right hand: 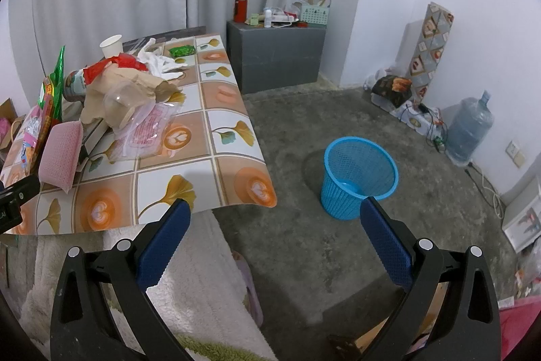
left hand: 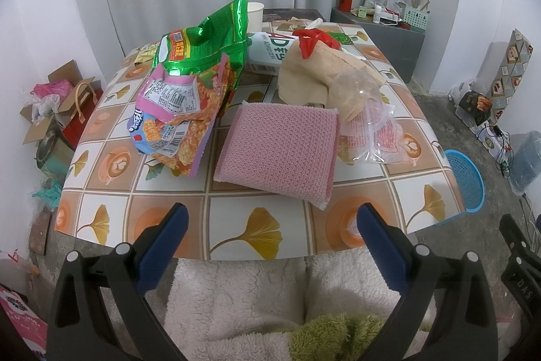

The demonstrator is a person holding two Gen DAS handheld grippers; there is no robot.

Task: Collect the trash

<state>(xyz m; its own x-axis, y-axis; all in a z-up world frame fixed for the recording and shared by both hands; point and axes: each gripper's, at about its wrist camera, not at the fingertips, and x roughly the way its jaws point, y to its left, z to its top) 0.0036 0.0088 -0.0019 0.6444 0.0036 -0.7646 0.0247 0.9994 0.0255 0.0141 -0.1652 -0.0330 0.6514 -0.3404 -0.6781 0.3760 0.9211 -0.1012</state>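
left gripper (left hand: 272, 219): jaws spread wide, nothing between them, hanging over the near edge of the table (left hand: 236, 195)
right gripper (right hand: 275, 215): also spread wide and empty, off the table's corner, looking toward the bin
trash location: piled on the far and middle part of the table; green snack bag (left hand: 206, 39) standing at the back left, orange snack bag (left hand: 182, 120) slumped in front of it and touching it, clear plastic bag (left hand: 372, 127) on the right, brown paper (left hand: 314, 73) crumpled behind it with a red scrap (left hand: 311, 39) on top
bin: blue basket (right hand: 358, 175) on the floor, right of the table, well apart from the pile (looks empty from the right view)
not trash, probably: pink sponge (left hand: 280, 148) lying flat between the orange bag and the clear bag; paper cup (right hand: 111, 46) upright at the far edge
handling: the bags are light, thin, crinkly film, likely slippery; they will collapse under a pinch, no breakage risk
grasp spot: for the orange snack bag, the raised torn top edge near the pink flap (flat parts against the table give no purchase); for the clear plastic bag, a bunched fold sticking up
risk: the bags overlap, so pulling one may drag its neighbour
step: judged as start, nothing held yet
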